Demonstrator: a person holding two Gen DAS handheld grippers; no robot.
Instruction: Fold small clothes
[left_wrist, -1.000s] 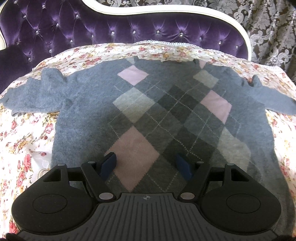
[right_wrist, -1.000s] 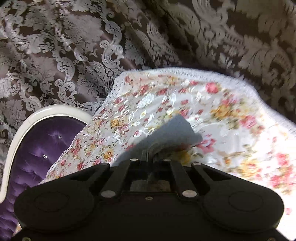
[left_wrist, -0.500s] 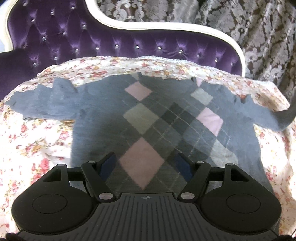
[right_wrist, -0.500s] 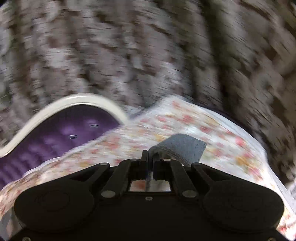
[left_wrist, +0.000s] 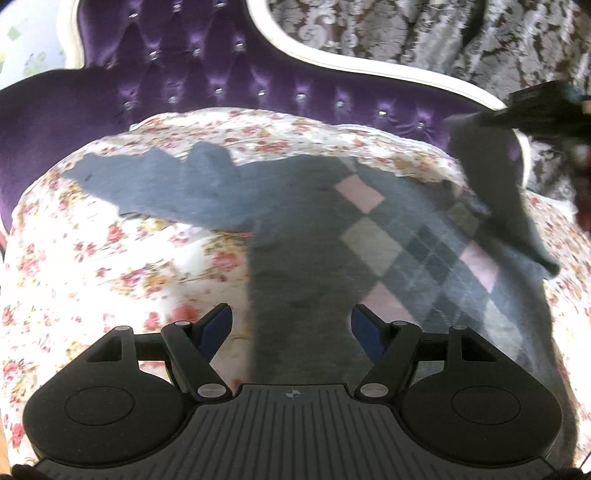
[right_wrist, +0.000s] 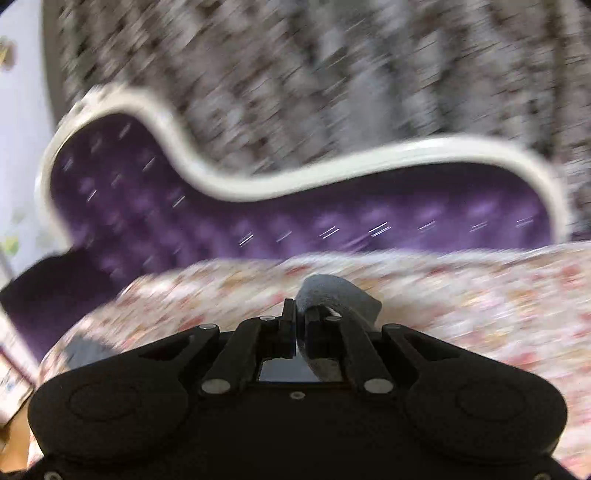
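— Blurring smeared the right wrist view; what could you make out?
— Only the right gripper (right_wrist: 301, 314), jaws clamped on the gray sleeve (right_wrist: 334, 291).
— And the sweater (left_wrist: 303, 258)?
— Soft knit with pink and gray diamonds, lying flat on the floral cover (left_wrist: 92, 266), its right sleeve lifted.
— The left gripper (left_wrist: 291, 325)?
— Jaws apart above the hem, holding nothing. Behind stood a tufted purple sofa (left_wrist: 192, 74).
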